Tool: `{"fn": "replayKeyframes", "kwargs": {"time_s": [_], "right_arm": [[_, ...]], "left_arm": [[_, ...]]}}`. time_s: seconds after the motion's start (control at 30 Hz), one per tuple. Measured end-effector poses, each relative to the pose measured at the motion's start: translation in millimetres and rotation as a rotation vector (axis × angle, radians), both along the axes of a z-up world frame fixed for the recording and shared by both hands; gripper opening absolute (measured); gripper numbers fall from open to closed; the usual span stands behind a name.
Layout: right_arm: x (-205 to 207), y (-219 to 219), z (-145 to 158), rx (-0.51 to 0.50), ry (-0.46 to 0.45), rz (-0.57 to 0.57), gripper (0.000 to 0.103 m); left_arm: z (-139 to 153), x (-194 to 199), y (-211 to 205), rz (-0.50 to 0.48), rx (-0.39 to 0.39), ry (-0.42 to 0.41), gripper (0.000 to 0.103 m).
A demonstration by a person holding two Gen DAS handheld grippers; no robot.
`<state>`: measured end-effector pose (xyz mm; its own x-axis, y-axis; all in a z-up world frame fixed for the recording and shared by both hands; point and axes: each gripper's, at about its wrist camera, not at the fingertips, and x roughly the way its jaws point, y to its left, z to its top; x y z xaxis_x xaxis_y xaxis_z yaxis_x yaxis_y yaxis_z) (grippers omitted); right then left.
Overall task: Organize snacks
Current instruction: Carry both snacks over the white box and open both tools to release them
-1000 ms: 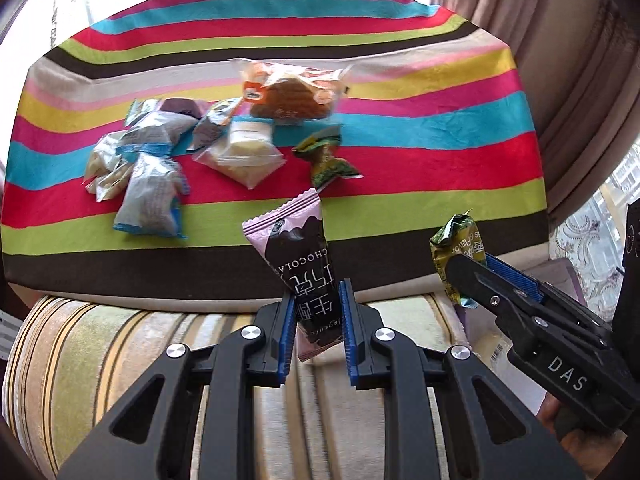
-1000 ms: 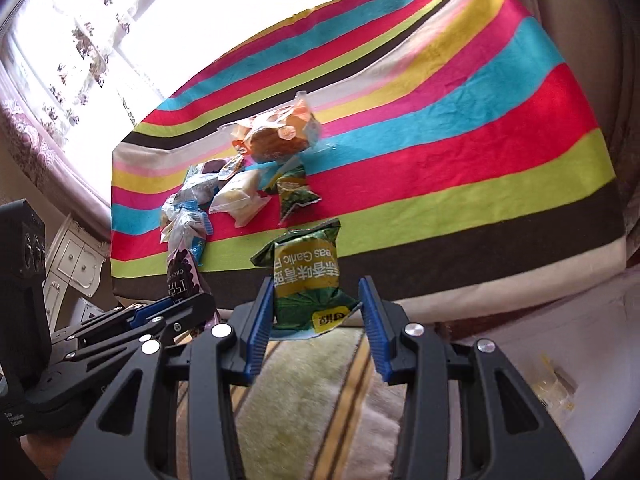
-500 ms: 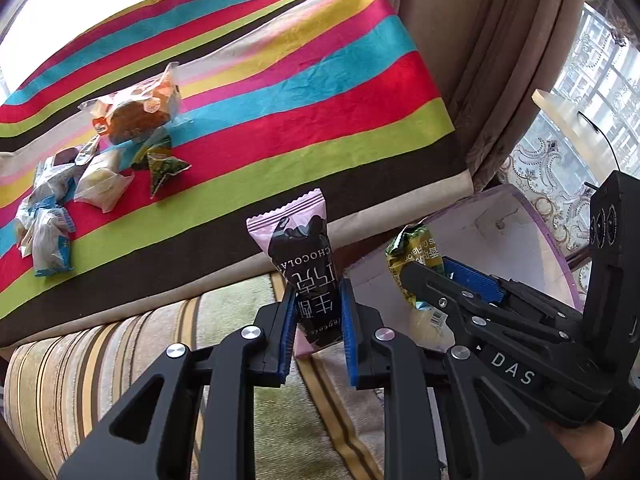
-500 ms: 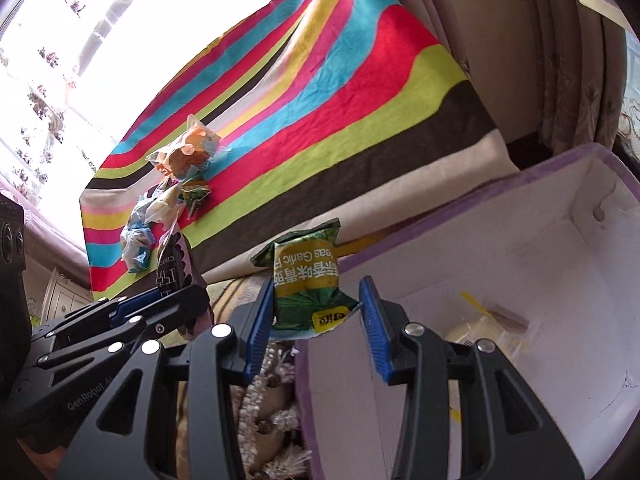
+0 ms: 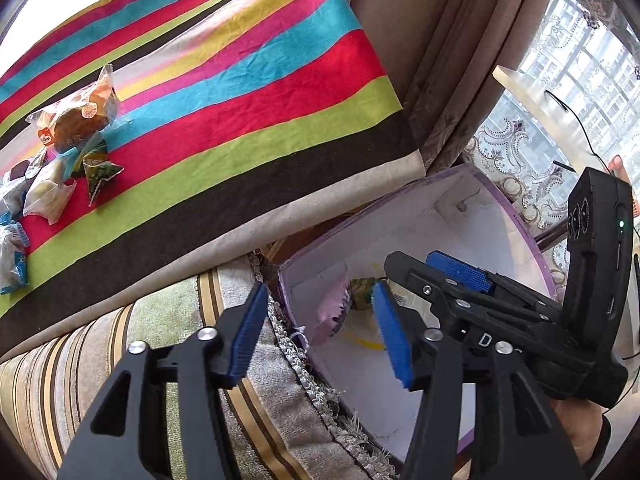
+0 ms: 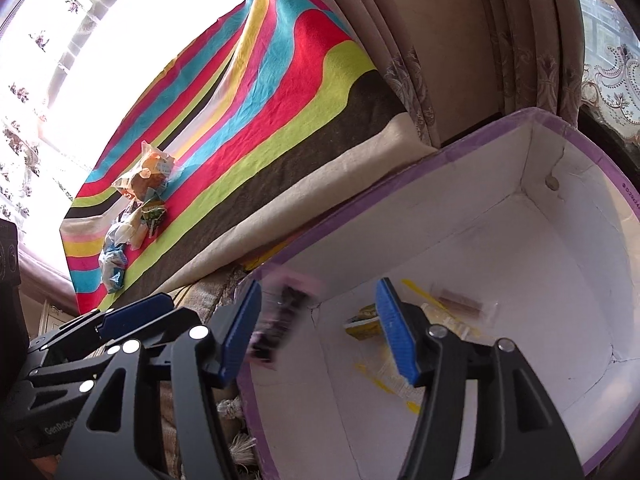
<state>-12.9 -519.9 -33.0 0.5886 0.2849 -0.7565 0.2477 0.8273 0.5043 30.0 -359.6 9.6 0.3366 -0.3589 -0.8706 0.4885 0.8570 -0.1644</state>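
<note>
Both grippers hover open over a white box with a purple rim (image 5: 516,220) (image 6: 460,148). My left gripper (image 5: 320,336) is open; the pink chocolate packet (image 5: 332,312) drops, blurred, at the box's near wall, also seen in the right wrist view (image 6: 280,324). My right gripper (image 6: 318,328) is open; the green garlic-peas packet (image 6: 362,320) lies on the box floor, also in the left wrist view (image 5: 362,292). Several wrapped snacks (image 5: 76,120) (image 6: 140,196) lie on the striped cloth (image 5: 240,92).
The box holds other small packets (image 6: 460,302) and stands beside a striped sofa arm with fringe (image 5: 280,372). Beige curtains (image 5: 432,40) hang behind the box. The right gripper's body (image 5: 520,320) is just right of the left one.
Both grippers swung right from the cloth to over the box and opened. The chocolate packet and the green packet were let go into the box.
</note>
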Motion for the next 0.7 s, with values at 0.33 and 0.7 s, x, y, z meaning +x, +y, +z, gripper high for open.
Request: {"fn": "replayKeyframes", "kwargs": {"time_s": [0.33,0.7], "right_arm": [[0.1,9.5,11.3,-0.002,-0.021,0.025,0.065],[5.5,48.3,42.9,-0.036,-0.068,0.12,0.065]], "left_arm": [[9.9,4.0,20.7,0.063,-0.031,-0.018,0.073],[28.6,12.6,106.3,0.228,-0.088,-0.065,0.073]]}}
